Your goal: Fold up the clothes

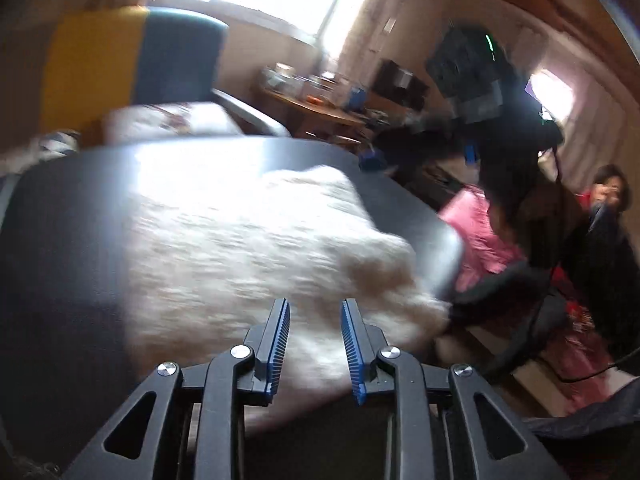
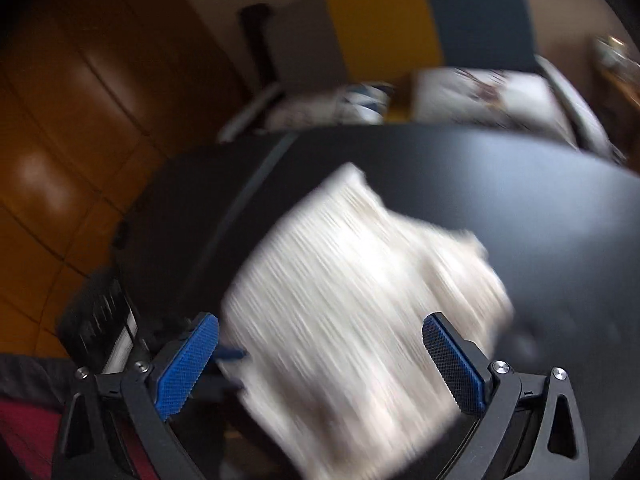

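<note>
Blue-padded fingers [image 1: 280, 344] of the left hand-held gripper [image 1: 315, 308] sit nearest the lens, jaws parted with a narrow gap, nothing pinched; white fabric shows through the gap but lies beyond it. Right hand-held gripper [image 2: 320, 334] has jaws spread wide, also holding nothing, hovering over the near edge of the cloth. White garment [image 1: 248, 248], fuzzy and ribbed-looking, lies on the dark surface [image 1: 80, 200], bunched into a rough slab with its near end hanging off the front edge; both views are motion-blurred, so fold lines cannot be read. Judgement: both tools are aimed at the near hem, likely to take it or having just let it go; the scene fits either. Chair [image 1: 132, 56] with yellow and teal back stands behind the surface, carrying other pale textiles [image 2: 480, 96].
</note>
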### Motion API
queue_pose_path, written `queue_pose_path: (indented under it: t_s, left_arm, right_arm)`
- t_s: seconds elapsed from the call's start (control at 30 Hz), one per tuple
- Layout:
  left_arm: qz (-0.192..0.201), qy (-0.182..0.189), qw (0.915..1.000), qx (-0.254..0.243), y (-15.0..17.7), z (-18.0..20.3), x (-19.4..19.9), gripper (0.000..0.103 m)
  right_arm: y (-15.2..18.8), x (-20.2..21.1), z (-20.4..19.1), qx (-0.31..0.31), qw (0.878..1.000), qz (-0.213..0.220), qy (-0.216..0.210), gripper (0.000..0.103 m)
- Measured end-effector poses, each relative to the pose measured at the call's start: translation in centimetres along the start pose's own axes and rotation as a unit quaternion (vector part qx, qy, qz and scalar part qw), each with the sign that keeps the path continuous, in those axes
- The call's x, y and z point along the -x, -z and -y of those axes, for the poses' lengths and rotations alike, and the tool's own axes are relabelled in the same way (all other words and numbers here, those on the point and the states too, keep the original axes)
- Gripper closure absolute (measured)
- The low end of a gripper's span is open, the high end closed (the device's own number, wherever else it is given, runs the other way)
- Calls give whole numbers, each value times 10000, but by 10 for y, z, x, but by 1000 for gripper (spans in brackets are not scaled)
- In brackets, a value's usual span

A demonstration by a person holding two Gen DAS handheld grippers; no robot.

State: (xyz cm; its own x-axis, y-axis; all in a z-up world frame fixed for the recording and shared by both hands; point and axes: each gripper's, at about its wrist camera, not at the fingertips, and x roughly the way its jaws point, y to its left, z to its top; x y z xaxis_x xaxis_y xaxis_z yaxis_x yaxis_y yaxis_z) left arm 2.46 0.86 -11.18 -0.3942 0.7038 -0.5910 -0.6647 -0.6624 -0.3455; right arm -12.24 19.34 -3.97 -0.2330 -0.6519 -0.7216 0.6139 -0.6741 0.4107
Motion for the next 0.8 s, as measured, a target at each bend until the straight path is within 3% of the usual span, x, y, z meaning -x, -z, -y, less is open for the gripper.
queue_pose_path:
  t_s: [0.1,0.17,0.3,0.53,0.67,0.8]
  left_arm:
    - [-135,-263,9995,-119,1,-6,-5,76]
    - [-247,-222,9994,-59,4,-11,-12,76]
    - [-433,-24,9989,191,12,-20,-25,76]
    - [-571,89,9981,236,17,-25,-38,76]
    - [-454,270,9973,515,11,-32,-27,75]
    - [32,285,9952,935,3,-49,7,75]
  right_arm:
    - [-39,-50,-6,-135,9978,-297,-584,0]
    - [-54,-94,-3,-402,9935,-621,-867,0]
    - [-58,-170,21,-833,9864,-1346,-446,0]
    - [-36,-176,30,-352,9960,-763,-293,0]
    - [-29,-163,38,-653,9955,-455,-508,0]
    - [-31,-148,54,-1316,9886,-43,-728,0]
